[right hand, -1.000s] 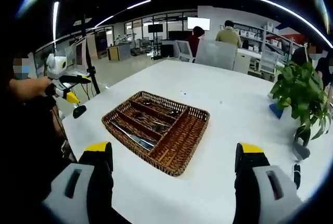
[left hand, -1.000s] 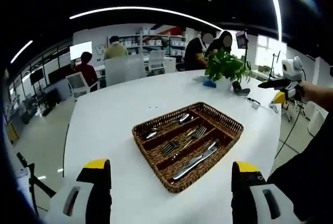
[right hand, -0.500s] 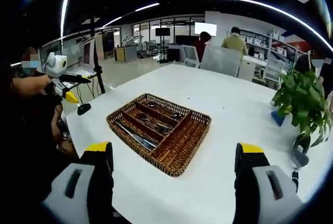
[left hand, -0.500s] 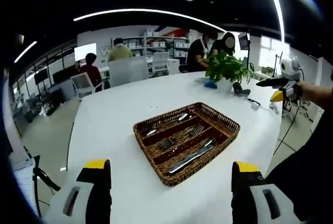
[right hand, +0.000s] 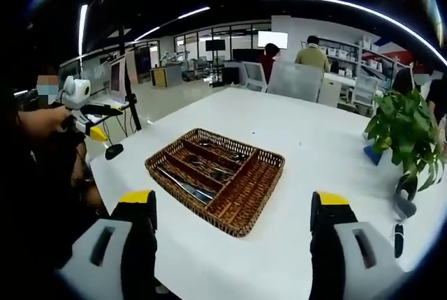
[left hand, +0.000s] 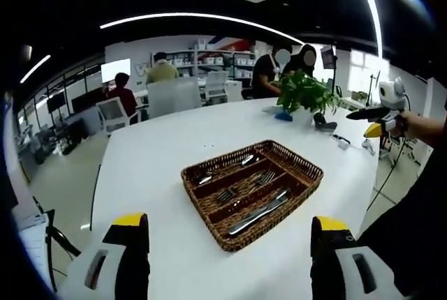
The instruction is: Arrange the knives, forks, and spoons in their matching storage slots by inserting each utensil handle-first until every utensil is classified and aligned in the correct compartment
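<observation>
A brown wicker cutlery basket (left hand: 302, 165) (right hand: 246, 195) lies on the white table. Inside it, spoons (left hand: 222, 170) (right hand: 225, 151), forks (left hand: 246, 184) (right hand: 207, 169) and knives (left hand: 262, 208) (right hand: 183, 187) lie in three separate long slots, and a wide end compartment is bare. My left gripper (left hand: 228, 223) hovers open short of the basket's near corner, holding nothing. My right gripper (right hand: 234, 202) is open too, above the basket's near edge, with nothing between its jaws. Each gripper also shows in the other's view, held in a hand off the table's edge: the right gripper (left hand: 380, 110) and the left gripper (right hand: 84, 105).
A potted green plant (left hand: 304, 91) (right hand: 405, 125) stands near the table's far edge, with a blue item (right hand: 371, 152) beside it. Small dark objects (right hand: 114, 151) (right hand: 398, 230) lie near the table's rim. Chairs, desks and several people sit beyond the table.
Both cameras have shifted a little, so the basket sits slightly differently in each view. The right gripper's jaws look a touch closer together. The cutlery has not moved.
</observation>
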